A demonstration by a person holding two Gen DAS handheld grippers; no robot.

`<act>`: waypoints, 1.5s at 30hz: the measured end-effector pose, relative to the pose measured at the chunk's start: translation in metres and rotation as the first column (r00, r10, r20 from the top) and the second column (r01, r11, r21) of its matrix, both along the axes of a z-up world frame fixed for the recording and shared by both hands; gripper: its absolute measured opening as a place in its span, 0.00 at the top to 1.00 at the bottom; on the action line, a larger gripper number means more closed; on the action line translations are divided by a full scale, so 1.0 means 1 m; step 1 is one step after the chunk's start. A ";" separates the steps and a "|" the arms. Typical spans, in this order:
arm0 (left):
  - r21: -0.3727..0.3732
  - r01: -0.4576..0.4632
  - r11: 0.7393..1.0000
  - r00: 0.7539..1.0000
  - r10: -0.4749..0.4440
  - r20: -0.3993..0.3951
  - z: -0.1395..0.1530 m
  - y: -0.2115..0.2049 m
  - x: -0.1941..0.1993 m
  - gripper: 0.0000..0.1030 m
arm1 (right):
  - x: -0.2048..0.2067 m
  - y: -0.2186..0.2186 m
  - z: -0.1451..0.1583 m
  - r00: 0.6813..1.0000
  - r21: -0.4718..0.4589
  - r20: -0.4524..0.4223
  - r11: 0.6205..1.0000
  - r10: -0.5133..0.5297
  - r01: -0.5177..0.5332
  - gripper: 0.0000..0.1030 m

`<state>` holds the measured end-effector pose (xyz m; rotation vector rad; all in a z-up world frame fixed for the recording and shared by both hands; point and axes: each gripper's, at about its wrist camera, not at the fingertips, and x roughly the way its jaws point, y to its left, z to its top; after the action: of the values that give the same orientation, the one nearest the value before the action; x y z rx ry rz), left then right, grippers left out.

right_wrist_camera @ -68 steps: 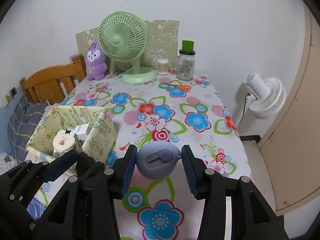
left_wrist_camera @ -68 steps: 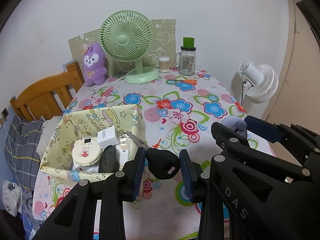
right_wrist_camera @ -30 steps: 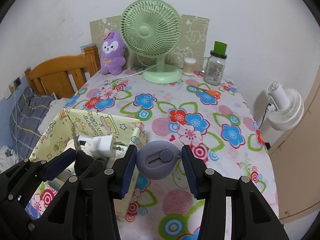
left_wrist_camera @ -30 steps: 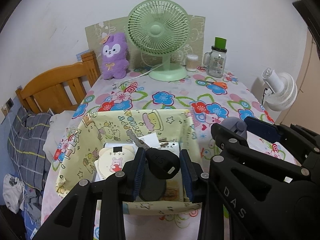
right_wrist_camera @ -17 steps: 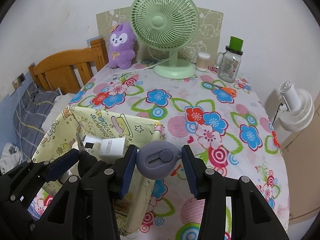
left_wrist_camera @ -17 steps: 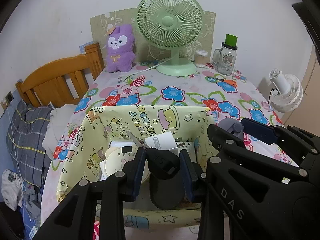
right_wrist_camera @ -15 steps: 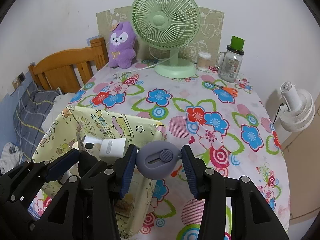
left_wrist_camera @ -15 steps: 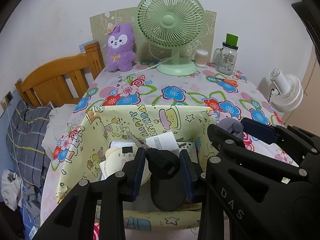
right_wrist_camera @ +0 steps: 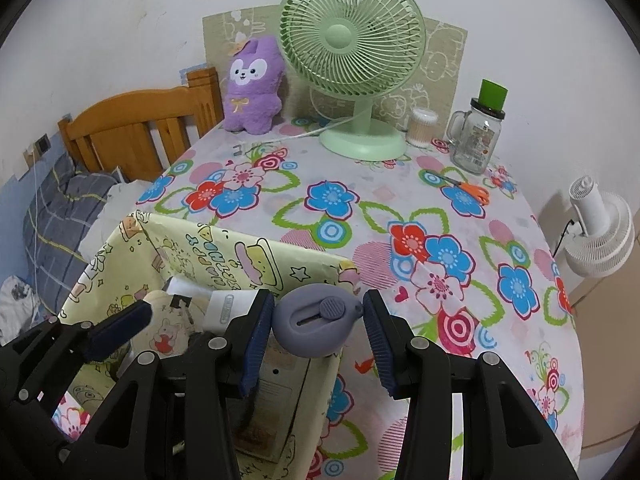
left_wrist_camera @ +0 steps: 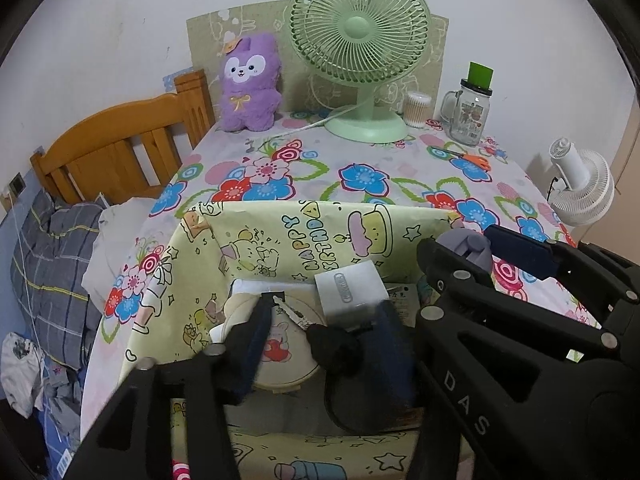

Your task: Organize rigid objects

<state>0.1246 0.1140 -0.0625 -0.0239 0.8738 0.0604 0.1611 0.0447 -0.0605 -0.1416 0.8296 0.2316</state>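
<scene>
Left gripper opening over the yellow birthday-print box; black car key between its pads, blurred, looks released and dropping in; can't tell if one pad's touching it. Right gripper clenched on a grey-purple retractable cutter, hovering at the box's near corner, not inside yet.

Box contents: white charger plug, round cream compact w/ bear print, black rounded item under the key, some paper/packaging; can't ID more.

Progress est.: several items boxed, key going in now; cutter left to drop. Orange scissors lie out on the table, maybe also to collect; unclear.

Surface: table w/ floral cloth. At back: green desk fan, purple plush, cotton-swab jar, glass mug-jar w/ green lid. Room: white wall, wooden bed headboard and plaid bedding to the left, white clip fan to the right.
</scene>
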 end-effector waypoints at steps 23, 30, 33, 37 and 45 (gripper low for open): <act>0.025 0.014 1.000 1.000 -0.015 0.018 0.011 -0.018 -0.028 0.12 | -0.030 -0.020 0.009 0.999 0.022 -0.006 0.999 -0.044 0.045 0.15; 0.037 0.031 0.999 0.999 -0.032 0.041 0.017 -0.031 -0.040 0.07 | -0.046 -0.033 0.017 0.998 0.018 0.024 0.998 -0.056 0.056 0.09; 0.032 0.036 0.999 0.998 -0.038 0.044 0.019 -0.037 -0.044 0.06 | -0.051 -0.040 0.020 0.998 0.013 0.031 0.998 -0.062 0.062 0.08; 0.037 0.043 0.998 0.997 -0.045 0.058 0.023 -0.046 -0.050 0.04 | -0.058 -0.052 0.024 0.997 0.031 0.028 0.997 -0.073 0.072 0.08; 0.035 0.076 0.997 0.994 -0.078 0.071 0.029 -0.067 -0.059 0.02 | -0.070 -0.080 0.029 0.993 0.036 0.036 0.993 -0.113 0.112 0.07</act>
<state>0.0654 0.0470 -0.0332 0.0374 0.8003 0.0013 0.0910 -0.0352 -0.0315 -0.0673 0.7925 0.1365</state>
